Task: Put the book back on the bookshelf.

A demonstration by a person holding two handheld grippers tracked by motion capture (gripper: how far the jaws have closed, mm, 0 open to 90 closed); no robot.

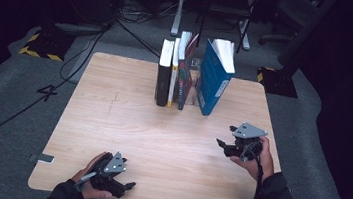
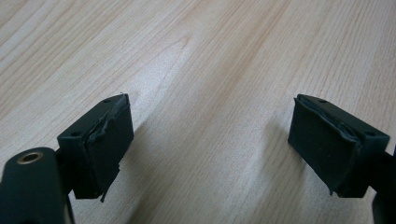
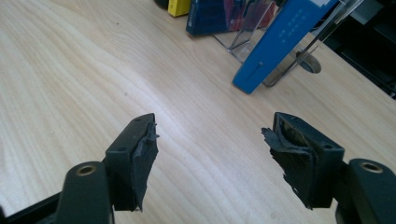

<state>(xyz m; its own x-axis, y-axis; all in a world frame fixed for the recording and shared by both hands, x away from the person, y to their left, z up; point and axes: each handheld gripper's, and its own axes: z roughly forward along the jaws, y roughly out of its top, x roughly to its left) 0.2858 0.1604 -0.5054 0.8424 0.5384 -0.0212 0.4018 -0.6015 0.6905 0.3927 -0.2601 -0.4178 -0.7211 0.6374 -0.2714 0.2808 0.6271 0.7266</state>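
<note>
From the high view, a pale wood counter (image 1: 111, 122) stands on grey carpet in a dark room, with office chairs and cables behind it. At its far edge a row of books stands upright: a black book (image 1: 164, 75), a thin yellow-and-white book (image 1: 173, 74), a dark book with a red cover (image 1: 185, 75), and, set apart by a gap, a blue book (image 1: 216, 76) that leans. That makes four books. The left hand-held gripper (image 1: 128, 186) sits near the counter's near edge, held in the person's left hand (image 1: 86, 177). The right hand-held gripper (image 1: 219, 143) is over the right side of the counter, well short of the books, in the right hand (image 1: 258, 161). Each carries a grey three-cornered plate, and a cable trails from the right one.

The right gripper view adds what the high view hides: a clear plastic book stand (image 3: 247, 32) behind the blue book (image 3: 280, 42), and the bottom of a yellow spine (image 3: 179, 6). Here the right hand-held gripper (image 3: 210, 154) has its jaws wide apart with nothing between them, and its pads (image 3: 292, 158) are torn and ragged.

The left gripper view looks down on bare wood grain; the left hand-held gripper (image 2: 210, 135) is likewise spread wide and empty, its pads (image 2: 112, 140) frayed at the edges.
</note>
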